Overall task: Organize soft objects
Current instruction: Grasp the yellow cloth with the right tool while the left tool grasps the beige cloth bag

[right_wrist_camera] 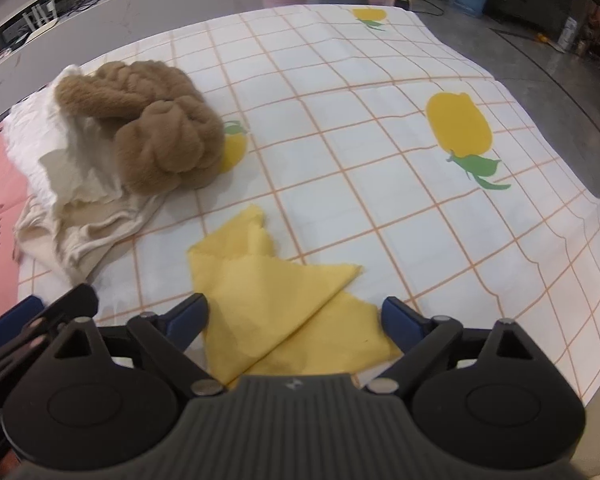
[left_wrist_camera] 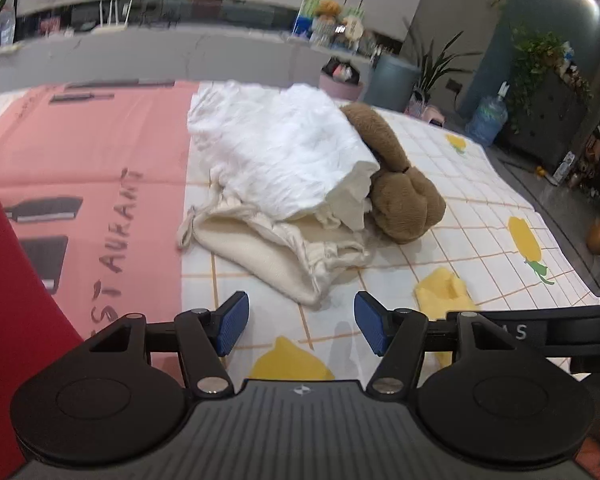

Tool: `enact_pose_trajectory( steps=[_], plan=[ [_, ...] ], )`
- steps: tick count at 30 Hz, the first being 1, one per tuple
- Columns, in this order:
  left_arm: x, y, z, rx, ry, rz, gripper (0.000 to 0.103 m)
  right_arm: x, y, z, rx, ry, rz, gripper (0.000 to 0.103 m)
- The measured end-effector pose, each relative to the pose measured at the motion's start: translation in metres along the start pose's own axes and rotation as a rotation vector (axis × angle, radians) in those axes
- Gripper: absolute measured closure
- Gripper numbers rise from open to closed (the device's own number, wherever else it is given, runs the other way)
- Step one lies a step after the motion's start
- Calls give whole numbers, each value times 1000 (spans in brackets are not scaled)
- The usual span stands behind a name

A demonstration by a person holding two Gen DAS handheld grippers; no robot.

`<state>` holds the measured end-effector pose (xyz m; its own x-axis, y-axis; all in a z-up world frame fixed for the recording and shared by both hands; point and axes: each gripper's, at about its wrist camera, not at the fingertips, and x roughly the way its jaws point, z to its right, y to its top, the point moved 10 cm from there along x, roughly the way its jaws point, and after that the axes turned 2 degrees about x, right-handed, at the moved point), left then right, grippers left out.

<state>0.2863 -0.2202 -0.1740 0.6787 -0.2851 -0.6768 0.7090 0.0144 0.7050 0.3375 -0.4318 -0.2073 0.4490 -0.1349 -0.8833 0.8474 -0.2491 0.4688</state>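
A folded yellow cloth (right_wrist_camera: 268, 292) lies flat on the checked tablecloth (right_wrist_camera: 380, 140). My right gripper (right_wrist_camera: 295, 306) stands open just over it, one finger at each side, the pads not pressing it. To the left a brown plush toy (right_wrist_camera: 164, 136) leans on a white towel (right_wrist_camera: 28, 140), with a cream cloth (right_wrist_camera: 84, 232) beneath them. In the left wrist view my left gripper (left_wrist_camera: 300, 312) is open and empty, just short of the cream cloth (left_wrist_camera: 268, 256). Behind it are the white towel (left_wrist_camera: 276, 140) and the plush toy (left_wrist_camera: 404, 200); the yellow cloth (left_wrist_camera: 440, 288) is at the right.
A pink printed cloth (left_wrist_camera: 92, 152) covers the table's left part. A red surface (left_wrist_camera: 12, 280) fills the left edge of the left wrist view. Bins and potted plants (left_wrist_camera: 392, 80) stand on the floor beyond the far edge. The tablecloth's right half (right_wrist_camera: 480, 220) is bare.
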Motion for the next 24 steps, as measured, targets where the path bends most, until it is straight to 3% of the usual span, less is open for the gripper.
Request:
enact_pose_trajectory(
  steps=[8,11,13,21,23,24],
  plan=[
    [5,6,4,25,-25,54,30,-7,0,-8,-58,40,19,35],
    [7,6,5,21,-46,76,27,-13,-2,-9,-77,56,16,54],
    [8,9,8,9,-71,91,27,-16,-4,-10,-98,73,16,74],
    [15,13,17,53,-66,146,26,-15,-2,-12,-107,81,29,75],
    [15,13,20,51,-105,158,28,-15,-1,-12,-112,82,32,75],
    [18,12,23,59,-124,154,36,-15,-1,-11,-114,83,34,75]
  ],
)
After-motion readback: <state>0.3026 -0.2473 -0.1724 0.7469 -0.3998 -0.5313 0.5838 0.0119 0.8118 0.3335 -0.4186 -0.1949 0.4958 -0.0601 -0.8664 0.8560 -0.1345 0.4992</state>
